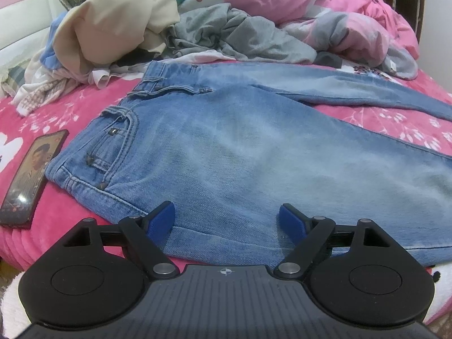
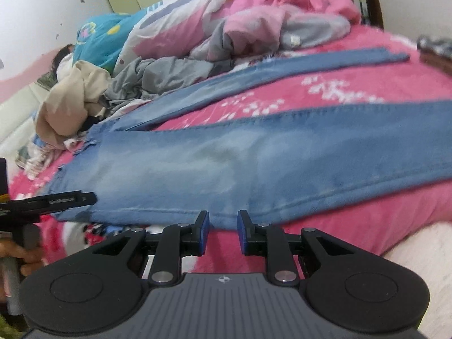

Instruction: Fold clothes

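A pair of light blue denim jeans (image 1: 240,155) is shown laid flat on a bright pink fleece bedspread with a white leaf print (image 1: 65,118). In the left wrist view the waistband and front pocket are seen at the left, and the 2 legs are spread apart toward the right, with a wedge of bedspread between them. The left gripper (image 1: 226,223) is held over the near edge of the jeans just below the waist; its 2 blue-padded fingers (image 1: 162,220) are set wide apart and are opening, with denim seen beneath the gap but not pressed by either pad. A dark smartphone with a lit screen (image 1: 31,178) is seen lying on the bedspread just beside the waistband, apart from it.

In the right wrist view the right gripper (image 2: 223,233) is placed at the near hem of the closer leg (image 2: 254,152); its fingers (image 2: 203,234) are drawn near together with a narrow gap left between them, and no cloth is caught in that gap. At the left edge of this view the left gripper's black finger (image 2: 65,199) is seen over the jeans, with part of a hand (image 2: 19,257) on its handle.

Behind the jeans a heap is formed by a crumpled grey garment (image 1: 231,34), a cream garment (image 1: 113,25) and a pink and white quilt (image 1: 325,8).
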`<state>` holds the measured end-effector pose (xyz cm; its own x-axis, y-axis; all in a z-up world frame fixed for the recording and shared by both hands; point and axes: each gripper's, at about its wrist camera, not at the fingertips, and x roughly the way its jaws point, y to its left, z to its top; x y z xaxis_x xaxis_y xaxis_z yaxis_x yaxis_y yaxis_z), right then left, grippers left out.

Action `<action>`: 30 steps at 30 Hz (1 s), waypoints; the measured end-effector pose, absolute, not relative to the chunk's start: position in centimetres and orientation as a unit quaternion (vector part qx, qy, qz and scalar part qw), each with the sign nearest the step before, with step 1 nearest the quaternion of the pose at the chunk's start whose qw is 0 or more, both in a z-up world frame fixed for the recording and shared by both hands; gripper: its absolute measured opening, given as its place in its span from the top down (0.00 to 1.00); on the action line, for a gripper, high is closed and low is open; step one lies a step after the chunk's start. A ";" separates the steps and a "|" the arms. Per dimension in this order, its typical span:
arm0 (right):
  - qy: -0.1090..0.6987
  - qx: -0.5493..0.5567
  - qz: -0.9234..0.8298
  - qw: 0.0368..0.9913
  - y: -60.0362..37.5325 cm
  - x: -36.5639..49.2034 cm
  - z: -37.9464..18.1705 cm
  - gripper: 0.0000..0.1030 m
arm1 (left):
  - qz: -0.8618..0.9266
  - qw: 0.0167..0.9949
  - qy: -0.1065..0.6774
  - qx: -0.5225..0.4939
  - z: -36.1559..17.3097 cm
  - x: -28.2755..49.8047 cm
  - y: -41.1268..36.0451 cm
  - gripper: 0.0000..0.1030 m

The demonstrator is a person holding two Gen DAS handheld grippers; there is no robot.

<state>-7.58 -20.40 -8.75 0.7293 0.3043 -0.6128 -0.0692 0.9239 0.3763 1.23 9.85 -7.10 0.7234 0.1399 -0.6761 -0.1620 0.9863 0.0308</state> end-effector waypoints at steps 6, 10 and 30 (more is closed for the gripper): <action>0.365 0.321 0.144 0.862 -22.3 -7.1 -10.4 0.78 | 0.078 0.929 0.361 -0.018 -7.1 1.2 10.0 0.19; 0.349 0.422 0.155 0.822 -24.1 -6.4 -11.3 0.78 | 0.068 0.934 0.349 -0.038 -7.0 0.4 10.9 0.19; 0.348 0.571 0.124 0.733 -28.0 -5.5 -15.0 0.74 | 0.006 0.918 0.311 -0.245 -7.7 -3.4 18.1 0.14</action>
